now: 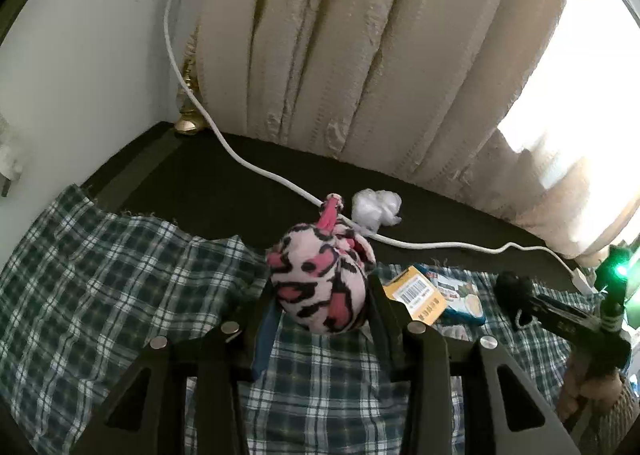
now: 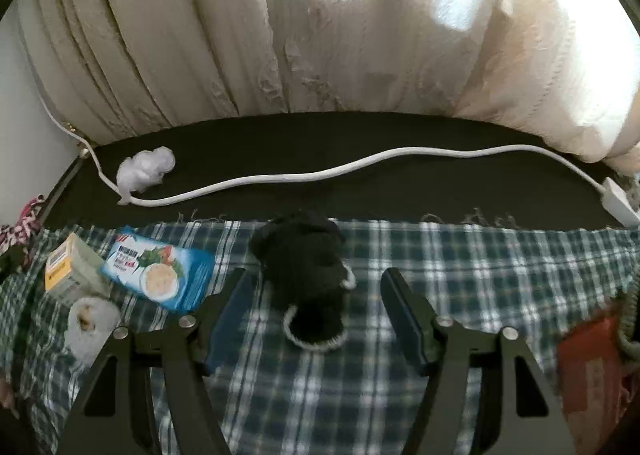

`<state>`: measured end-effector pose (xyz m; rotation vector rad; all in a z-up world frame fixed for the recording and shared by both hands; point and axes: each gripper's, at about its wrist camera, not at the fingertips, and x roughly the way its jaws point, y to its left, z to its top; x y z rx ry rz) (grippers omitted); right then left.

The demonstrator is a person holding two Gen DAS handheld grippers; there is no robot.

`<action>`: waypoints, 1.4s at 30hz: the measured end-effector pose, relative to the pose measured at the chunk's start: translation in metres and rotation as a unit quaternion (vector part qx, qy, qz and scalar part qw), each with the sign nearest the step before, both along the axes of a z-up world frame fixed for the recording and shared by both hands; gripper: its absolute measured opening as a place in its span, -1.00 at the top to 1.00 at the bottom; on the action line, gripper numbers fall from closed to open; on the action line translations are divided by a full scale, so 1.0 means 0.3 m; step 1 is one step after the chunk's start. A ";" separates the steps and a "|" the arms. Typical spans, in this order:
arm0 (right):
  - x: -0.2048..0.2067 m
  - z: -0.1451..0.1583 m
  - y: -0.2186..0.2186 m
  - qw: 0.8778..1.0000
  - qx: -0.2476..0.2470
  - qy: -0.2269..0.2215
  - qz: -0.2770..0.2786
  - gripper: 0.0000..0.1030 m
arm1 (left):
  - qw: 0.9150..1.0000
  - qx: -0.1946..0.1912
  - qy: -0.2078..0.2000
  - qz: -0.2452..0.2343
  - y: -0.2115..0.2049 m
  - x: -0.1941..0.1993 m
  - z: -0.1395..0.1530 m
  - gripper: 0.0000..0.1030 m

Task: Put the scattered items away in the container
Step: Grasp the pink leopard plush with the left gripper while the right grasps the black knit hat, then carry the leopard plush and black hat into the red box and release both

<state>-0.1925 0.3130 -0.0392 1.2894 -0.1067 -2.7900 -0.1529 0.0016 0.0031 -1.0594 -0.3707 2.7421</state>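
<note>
My left gripper [image 1: 320, 291] is shut on a pink, white and black patterned sock bundle [image 1: 320, 279] and holds it above the plaid cloth [image 1: 100, 279]. My right gripper [image 2: 316, 287] is open, with a black sock bundle [image 2: 308, 267] lying on the cloth between its fingers, touching neither. That gripper and the black bundle [image 1: 514, 291] also show at the right of the left wrist view. A blue food packet [image 2: 160, 271], a yellow-and-white box [image 2: 66, 267] and a grey-white roll [image 2: 92, 321] lie to the left. No container is clearly in view.
A white cable [image 2: 320, 175] and a crumpled white tissue [image 2: 146, 169] lie on the dark surface beyond the cloth. Beige curtains [image 2: 200, 35] hang at the back. A red-orange object [image 2: 588, 367] sits at the right edge. A white wall stands at left.
</note>
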 end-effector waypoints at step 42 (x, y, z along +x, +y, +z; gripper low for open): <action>0.598 0.332 0.304 0.983 -0.073 0.143 -0.091 0.20 | 0.996 -0.013 0.056 -0.069 0.214 0.198 0.127 0.18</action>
